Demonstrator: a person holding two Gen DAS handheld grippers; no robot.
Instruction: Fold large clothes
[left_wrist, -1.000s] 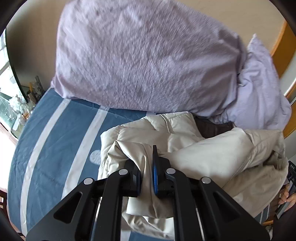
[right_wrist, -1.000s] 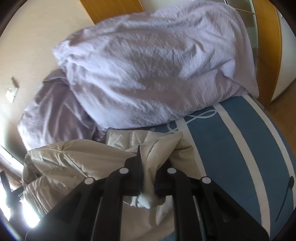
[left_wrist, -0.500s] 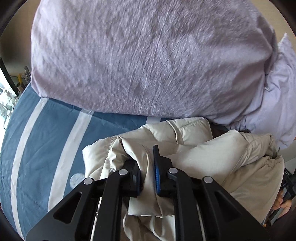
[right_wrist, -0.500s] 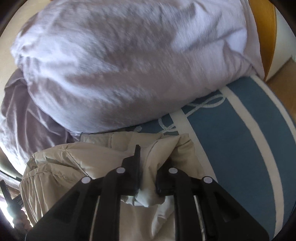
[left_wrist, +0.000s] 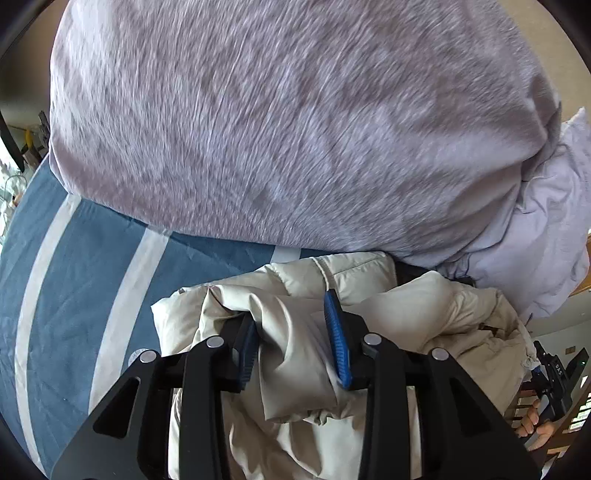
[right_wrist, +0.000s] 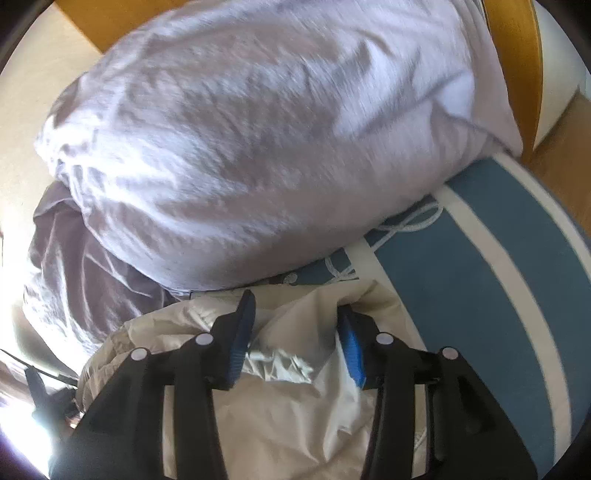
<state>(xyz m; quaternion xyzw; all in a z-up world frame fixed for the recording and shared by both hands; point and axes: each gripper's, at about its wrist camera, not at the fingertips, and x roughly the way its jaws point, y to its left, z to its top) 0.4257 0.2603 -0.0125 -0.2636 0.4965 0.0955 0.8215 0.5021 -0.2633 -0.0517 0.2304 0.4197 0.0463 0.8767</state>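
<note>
A cream puffy jacket (left_wrist: 424, 317) lies bunched on the blue striped bed cover, close under a big lilac duvet. It also shows in the right wrist view (right_wrist: 295, 406). My left gripper (left_wrist: 291, 314) is open, its blue-padded jaws apart with a fold of the jacket lying loose between them. My right gripper (right_wrist: 295, 310) is open too, jaws wide apart over the jacket's crumpled edge.
The lilac duvet (left_wrist: 277, 122) fills the far side of the bed and also shows in the right wrist view (right_wrist: 277, 140). The blue and white striped bed cover (left_wrist: 81, 280) lies to the left. A wooden headboard (right_wrist: 517, 55) stands behind. The other hand (left_wrist: 535, 424) shows at the right edge.
Both grippers have opened and let go of the jacket folds they were pinching. Both moved forward, closer to the duvet.
</note>
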